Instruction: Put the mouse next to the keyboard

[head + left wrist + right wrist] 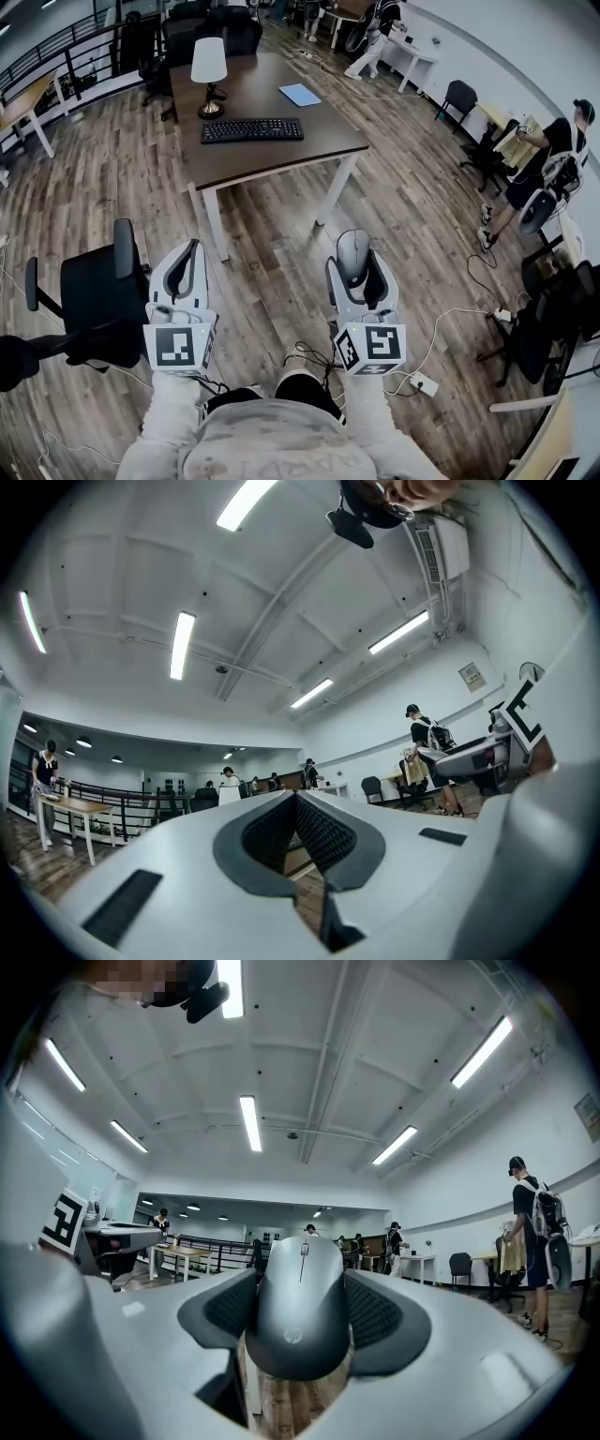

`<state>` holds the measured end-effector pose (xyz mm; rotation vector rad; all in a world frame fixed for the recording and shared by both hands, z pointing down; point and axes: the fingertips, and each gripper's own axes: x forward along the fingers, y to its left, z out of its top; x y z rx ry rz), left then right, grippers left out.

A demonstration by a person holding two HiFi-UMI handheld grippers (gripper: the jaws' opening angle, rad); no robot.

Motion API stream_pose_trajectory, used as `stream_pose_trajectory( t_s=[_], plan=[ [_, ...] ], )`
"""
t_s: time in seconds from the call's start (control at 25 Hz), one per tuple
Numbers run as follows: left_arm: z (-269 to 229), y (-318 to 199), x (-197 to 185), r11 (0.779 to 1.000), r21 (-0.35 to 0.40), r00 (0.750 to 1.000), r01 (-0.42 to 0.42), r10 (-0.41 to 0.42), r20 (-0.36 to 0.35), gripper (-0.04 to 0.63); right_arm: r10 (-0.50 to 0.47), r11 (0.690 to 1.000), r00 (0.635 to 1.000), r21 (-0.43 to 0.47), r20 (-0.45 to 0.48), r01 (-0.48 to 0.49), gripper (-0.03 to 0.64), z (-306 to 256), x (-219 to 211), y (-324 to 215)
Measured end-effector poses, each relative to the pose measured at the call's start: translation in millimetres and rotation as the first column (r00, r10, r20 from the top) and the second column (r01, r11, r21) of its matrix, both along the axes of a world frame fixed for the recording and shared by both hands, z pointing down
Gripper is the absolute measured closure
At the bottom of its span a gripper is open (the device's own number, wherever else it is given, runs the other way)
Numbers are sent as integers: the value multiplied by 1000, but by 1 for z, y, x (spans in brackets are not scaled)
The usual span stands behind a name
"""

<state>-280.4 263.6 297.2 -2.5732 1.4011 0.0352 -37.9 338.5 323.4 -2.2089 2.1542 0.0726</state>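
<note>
Head view: the right tongs (355, 265) hold a grey mouse (352, 253) over the wooden floor (412, 216), well short of the dark bench (323, 131) ahead, so the mouse is well apart from the black keyboard (252, 129) that lies near the bench's front edge. On the same bench a lamp (208, 75) with a white shade stands just behind the keyboard's left end, and a blue sheet (300, 94) lies farther back to the right. The right gripper view shows the mouse clamped between the two dark ribbed pads (380, 1321), one pad pressing each flank, buttons and scroll wheel facing up and pointing away from the camera. The left tongs (190, 261) hang at about the same height beside them, close to a black office chair (94, 300); in the left gripper view their tips meet with nothing between them, leaving only a narrow slit lower down through which the floor shows. A person (548, 164) stands at a desk by the far right wall.
</note>
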Motion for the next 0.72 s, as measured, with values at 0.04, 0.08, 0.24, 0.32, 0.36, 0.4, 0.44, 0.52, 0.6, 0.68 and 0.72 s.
stream_pose_trajectory(
  t_s=[0.04,0.08,0.24,0.32,0.36,0.4,0.44,0.52,0.6,0.68,0.72],
  plan=[
    [0,-6,3,1000,-1,1000,2,-2,1,591,0,1000,1000,-1,0,0,311,0,3,-7],
    [0,-13,6,1000,-2,1000,5,-5,3,591,-2,1000,1000,-2,-1,2,311,0,7,-14],
    [-5,-41,23,1000,-1,1000,17,-17,8,592,-17,1000,1000,11,2,17,311,-8,24,-44],
    [-8,-53,33,1000,9,1000,29,-29,5,591,-24,999,1000,21,-3,24,311,-11,36,-59],
    [-8,-59,38,999,13,999,37,-37,1,591,-28,999,1000,24,-4,28,311,-12,43,-66],
    [-8,-64,43,999,14,999,44,-44,-3,592,-33,999,999,25,-5,34,311,-13,49,-72],
    [-8,-70,49,999,11,999,51,-51,-6,592,-39,999,999,24,-5,39,311,-13,56,-79],
    [-8,-81,63,998,6,998,66,-65,-10,592,-52,998,999,23,-4,52,311,-13,72,-92],
    [-9,-91,77,997,7,997,81,-81,-11,591,-67,997,998,24,-3,67,311,-15,87,-105],
    [-10,-101,89,995,12,995,98,-98,-13,591,-85,996,996,27,-3,85,311,-14,100,-119],
    [-10,-105,94,994,15,994,108,-108,-15,591,-95,995,995,28,-4,95,311,-14,105,-126]
  ],
)
